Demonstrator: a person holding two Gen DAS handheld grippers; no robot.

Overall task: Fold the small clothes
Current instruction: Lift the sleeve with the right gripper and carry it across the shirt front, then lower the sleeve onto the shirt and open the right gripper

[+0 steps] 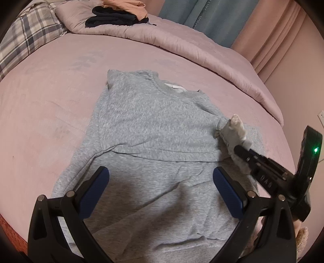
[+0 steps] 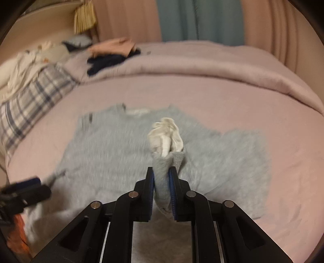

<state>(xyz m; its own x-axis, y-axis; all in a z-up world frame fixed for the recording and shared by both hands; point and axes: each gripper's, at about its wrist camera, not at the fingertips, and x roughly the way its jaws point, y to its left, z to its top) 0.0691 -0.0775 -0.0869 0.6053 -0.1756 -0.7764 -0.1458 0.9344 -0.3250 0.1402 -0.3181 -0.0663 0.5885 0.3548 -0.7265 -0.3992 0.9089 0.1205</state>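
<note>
Your right gripper is clamped on the grey sleeve cuff, lifted above the sweater, which lies flat on the pink bed. Your left gripper hangs spread apart over the sweater's lower half, gripping nothing. Dark clothes sit on the folded quilt.

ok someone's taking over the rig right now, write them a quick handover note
Left gripper: open, empty, hovering over the lower part of the sweater.
Right gripper: shut on the sleeve cuff, which is lifted off the bed; white lining shows at its end.
Sweater: lies flat, collar away from you. One sleeve looks already folded across the chest.
Left to do: lay the held sleeve across the body, then fold the body.
</note>
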